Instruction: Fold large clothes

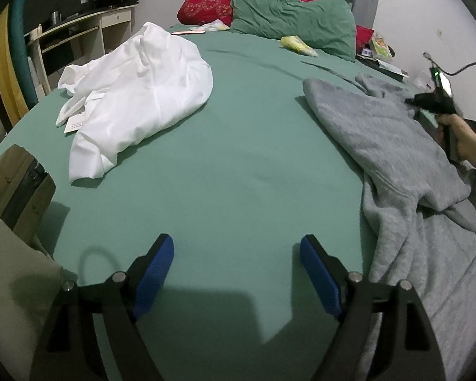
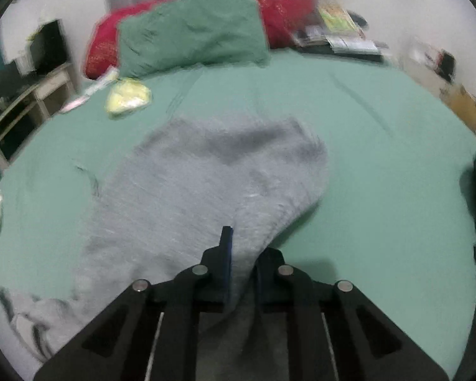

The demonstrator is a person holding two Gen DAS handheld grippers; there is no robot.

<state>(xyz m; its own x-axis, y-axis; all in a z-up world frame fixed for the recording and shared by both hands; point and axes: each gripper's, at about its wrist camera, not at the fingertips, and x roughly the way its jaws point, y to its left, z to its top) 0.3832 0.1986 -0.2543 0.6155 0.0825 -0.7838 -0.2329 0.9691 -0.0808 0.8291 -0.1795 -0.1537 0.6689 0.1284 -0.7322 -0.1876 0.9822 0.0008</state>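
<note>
A large grey fleece garment [image 1: 396,158] lies spread on the right side of the green bed sheet [image 1: 231,165]. My left gripper [image 1: 236,254] is open and empty, hovering over bare sheet just left of the garment. My right gripper [image 2: 242,254] is shut on the grey garment [image 2: 206,184], pinching a fold of its near edge between the blue pads [image 2: 227,254]. In the left wrist view the right gripper [image 1: 428,101] shows at the garment's far right edge, held by a hand. A crumpled white garment [image 1: 136,95] lies at the bed's left.
A green pillow [image 1: 295,19] and a red pillow [image 1: 206,3] lie at the headboard. A yellow packet [image 1: 298,44] and papers [image 1: 380,50] sit near them. A desk [image 1: 73,35] stands left of the bed. An olive fabric item [image 1: 12,254] is at my near left.
</note>
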